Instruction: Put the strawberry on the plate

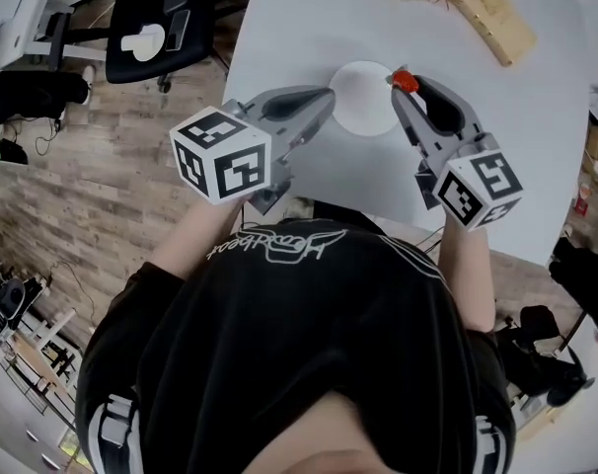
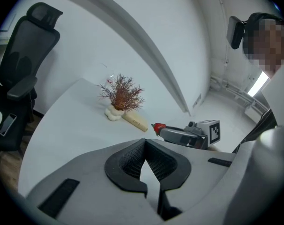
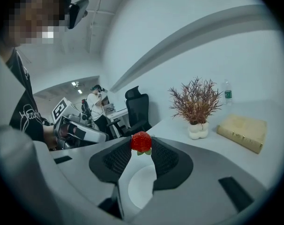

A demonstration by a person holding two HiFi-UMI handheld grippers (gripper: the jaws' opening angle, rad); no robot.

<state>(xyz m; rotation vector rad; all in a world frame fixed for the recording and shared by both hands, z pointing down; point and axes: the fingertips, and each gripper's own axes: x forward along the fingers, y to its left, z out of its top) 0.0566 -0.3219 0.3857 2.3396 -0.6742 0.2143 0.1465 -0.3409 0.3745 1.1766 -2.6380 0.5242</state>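
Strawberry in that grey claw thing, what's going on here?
A person holds a two-jaw gripper in each hand over a white table. The right gripper pinches a strawberry between its jaw tips, just above the edge of a white plate; the fruit is not set down yet. The left gripper is shut with nothing in it, its tip at the plate's opposite edge.

L gripper (image 2: pixel 145 142): jaws closed tip-to-tip, nothing between. Beyond, over tabletop (image 2: pixel 62 125): R gripper (image 2: pixel 162 130) w/ strawberry (image 2: pixel 158 126) at its tips. Dried plant (image 2: pixel 122 93) & wood block (image 2: pixel 135 121) behind.
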